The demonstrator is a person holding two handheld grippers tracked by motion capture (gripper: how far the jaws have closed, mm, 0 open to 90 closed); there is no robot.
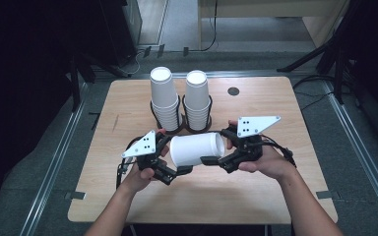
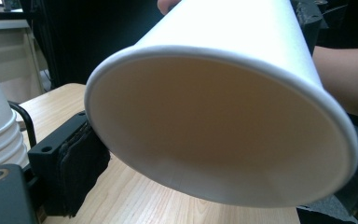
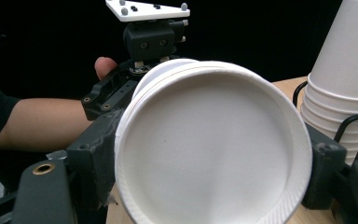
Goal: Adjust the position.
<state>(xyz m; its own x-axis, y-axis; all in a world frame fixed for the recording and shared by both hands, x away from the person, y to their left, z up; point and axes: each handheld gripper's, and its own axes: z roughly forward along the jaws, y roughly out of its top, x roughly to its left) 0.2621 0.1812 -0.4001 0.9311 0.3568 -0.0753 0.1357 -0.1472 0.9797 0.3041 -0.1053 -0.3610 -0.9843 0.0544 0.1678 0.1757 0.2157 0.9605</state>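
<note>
Pale wooden tabletop (image 1: 256, 189) carries two stacks of white paper cups (image 1: 163, 98) in black wire holders at its far side. Nearer, a white paper cup (image 1: 197, 149) lies level, long axis left to right, between both tools. Right gripper (image 1: 215, 161) clamps its base; left gripper (image 1: 178, 169) brackets its mouth, though its contact is unclear.

This looks like a lab or test room set up for recording. A small wooden table (image 1: 256, 196) stands on grey carpet between metal floor rails (image 1: 54, 162), with black tripod legs (image 1: 320, 54) and trailing cables (image 1: 320, 83) around it, dark curtained sides, and plain light-wood furniture (image 1: 275, 10) behind.
</note>
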